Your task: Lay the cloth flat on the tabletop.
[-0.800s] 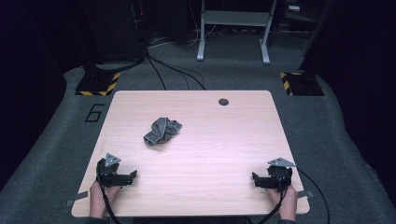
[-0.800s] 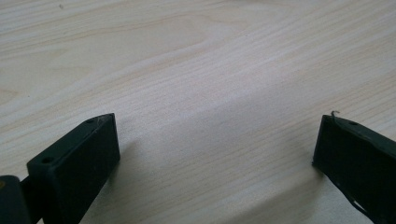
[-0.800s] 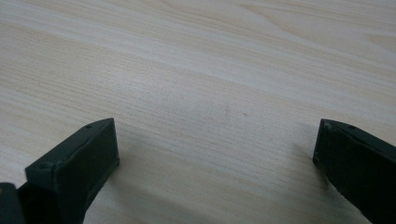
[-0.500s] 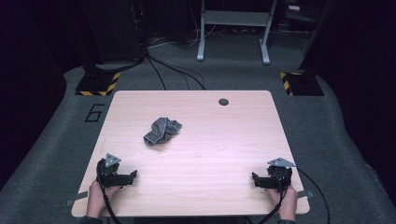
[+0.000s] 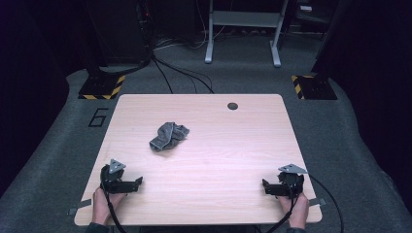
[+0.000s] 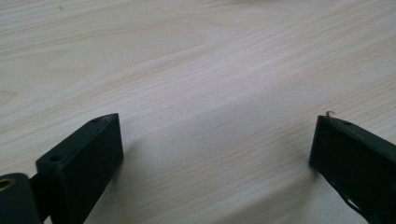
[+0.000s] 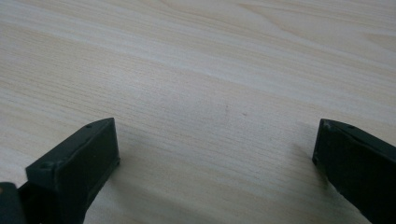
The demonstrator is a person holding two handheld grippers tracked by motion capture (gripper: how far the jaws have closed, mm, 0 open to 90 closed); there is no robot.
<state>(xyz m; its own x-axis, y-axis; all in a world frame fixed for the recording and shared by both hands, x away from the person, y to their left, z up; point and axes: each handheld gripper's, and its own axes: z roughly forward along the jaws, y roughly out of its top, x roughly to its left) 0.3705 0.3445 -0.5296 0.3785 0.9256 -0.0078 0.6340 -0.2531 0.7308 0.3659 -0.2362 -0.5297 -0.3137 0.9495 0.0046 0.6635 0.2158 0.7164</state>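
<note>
Nothing is started: I'm keeping both the left gripper and the right gripper wide open and empty, while the apparently crumpled grey cloth is lying untouched at 11 o'clock on the tabletop.

Light wood-grain table, rounded corners, standing on grey carpet. Crumpled grey cloth lies on the tabletop, left of centre and toward the far edge, well clear of every edge. Small dark round grommet hole sits near the far edge, right of centre. Grain runs roughly left to right.
</note>
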